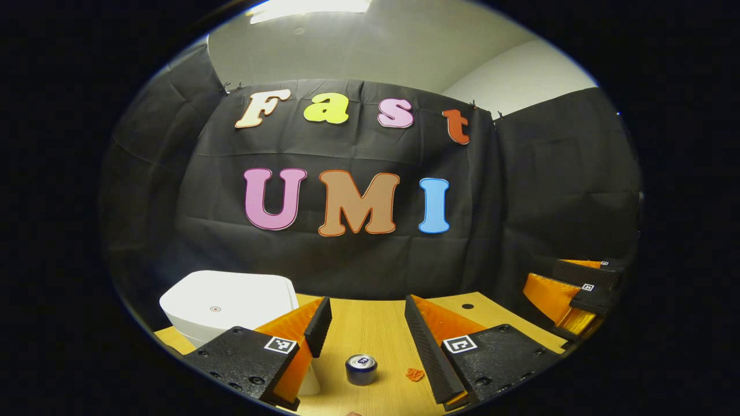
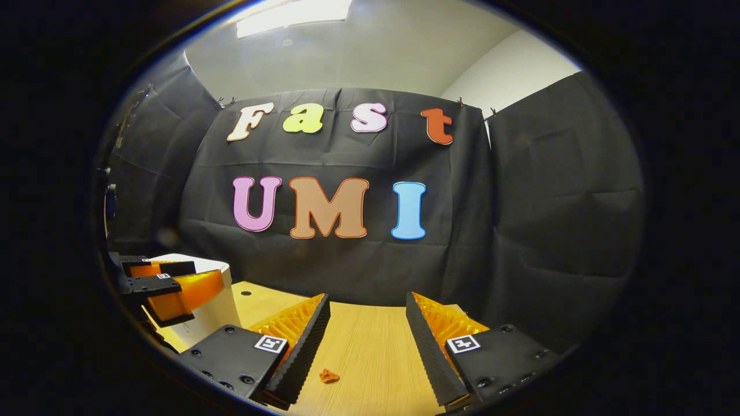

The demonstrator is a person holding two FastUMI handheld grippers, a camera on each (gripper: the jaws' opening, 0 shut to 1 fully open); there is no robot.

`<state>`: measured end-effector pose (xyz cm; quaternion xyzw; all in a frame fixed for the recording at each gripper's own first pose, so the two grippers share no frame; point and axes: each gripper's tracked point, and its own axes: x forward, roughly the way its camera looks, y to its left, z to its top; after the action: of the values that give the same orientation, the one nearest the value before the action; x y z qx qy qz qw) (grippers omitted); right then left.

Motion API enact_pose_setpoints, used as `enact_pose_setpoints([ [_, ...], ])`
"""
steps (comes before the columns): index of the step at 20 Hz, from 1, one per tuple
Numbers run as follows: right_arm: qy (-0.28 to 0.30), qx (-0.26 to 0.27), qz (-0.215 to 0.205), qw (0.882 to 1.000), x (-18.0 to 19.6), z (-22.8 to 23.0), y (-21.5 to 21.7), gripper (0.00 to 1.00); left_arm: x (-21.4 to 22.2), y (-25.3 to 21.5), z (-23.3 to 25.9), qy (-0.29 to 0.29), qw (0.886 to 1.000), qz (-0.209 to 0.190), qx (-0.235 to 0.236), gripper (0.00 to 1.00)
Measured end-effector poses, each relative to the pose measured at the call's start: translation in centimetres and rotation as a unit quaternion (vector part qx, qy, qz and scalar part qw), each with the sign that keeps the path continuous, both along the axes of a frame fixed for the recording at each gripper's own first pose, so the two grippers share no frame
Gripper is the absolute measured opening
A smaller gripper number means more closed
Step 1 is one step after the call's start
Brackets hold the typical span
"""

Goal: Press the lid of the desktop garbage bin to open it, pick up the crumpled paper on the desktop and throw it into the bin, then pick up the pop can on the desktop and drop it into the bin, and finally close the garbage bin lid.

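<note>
The left tool point(image 1: 362, 335) gapes empty above the pop can point(image 1: 361, 370); the right tool point(image 2: 363, 341) is equally released over the crumpled paper point(image 2: 329, 376). The bin point(image 1: 231, 303) looks closed, so grabbing either item first would likely strand it against the unpressed lid.

The surface point(image 1: 370, 329) is showing a pale wood grain with a smooth, faintly shiny finish. The bin point(image 1: 231, 303) is looking like smooth white plastic, matt with a soft sheen. The pop can point(image 1: 361, 368) is gleaming as bare metal on its top rim. The crumpled paper point(image 2: 329, 376) is looking rough and creased. The booth wall point(image 2: 549, 202) is hanging as matt, wrinkled cloth. Each tool's fingers point(image 2: 303, 341) are showing ribbed, matt inner faces.
</note>
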<state>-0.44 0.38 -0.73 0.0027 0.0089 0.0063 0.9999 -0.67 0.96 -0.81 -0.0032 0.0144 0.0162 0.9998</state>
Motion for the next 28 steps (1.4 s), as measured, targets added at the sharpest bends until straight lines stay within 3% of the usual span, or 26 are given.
enact_pose_setpoints([
  [6, 0.005, 0.003, 0.002, 1.000, 0.2, -0.2, 0.0, 0.85, 0.0, 0.1, -0.4, 0.006, 1.000, 0.000, 0.000, 0.77],
  [8, 0.006, 0.002, 0.004, 1.000, 0.2, -0.3, 0.2, 0.88, 0.0, 0.2, -0.6, 0.008, 1.000, 0.002, -0.001, 0.77],
  [9, 0.006, 0.001, 0.006, 1.000, 0.1, -0.3, 0.3, 0.84, 0.1, 0.2, -0.6, 0.010, 1.000, 0.003, -0.001, 0.76],
  [10, 0.004, 0.002, 0.007, 1.000, 0.0, -0.3, 0.3, 0.89, -0.1, 0.2, -0.7, 0.012, 1.000, 0.005, 0.001, 0.77],
  [13, 0.000, 0.013, 0.015, 1.000, -0.3, -0.1, 0.4, 0.89, -0.8, 0.0, -0.4, 0.008, 1.000, 0.010, -0.001, 0.77],
  [14, 0.000, 0.013, 0.019, 1.000, -0.3, -0.1, 0.6, 0.85, -0.9, 0.0, -0.4, 0.008, 1.000, 0.012, -0.001, 0.77],
  [18, 0.004, 0.010, 0.030, 0.999, -0.7, -0.4, 0.8, 0.85, -1.6, 0.3, -0.3, 0.008, 1.000, 0.024, -0.001, 0.76],
  [24, 0.011, 0.015, 0.037, 0.999, -0.6, -0.9, 0.9, 0.88, -2.1, 2.9, 0.7, -0.002, 0.998, 0.062, 0.022, 0.76],
  [28, 0.017, 0.009, 0.054, 0.998, -0.2, -1.1, 1.9, 0.85, -2.3, 6.9, 3.1, -0.029, 0.991, 0.115, 0.060, 0.75],
])
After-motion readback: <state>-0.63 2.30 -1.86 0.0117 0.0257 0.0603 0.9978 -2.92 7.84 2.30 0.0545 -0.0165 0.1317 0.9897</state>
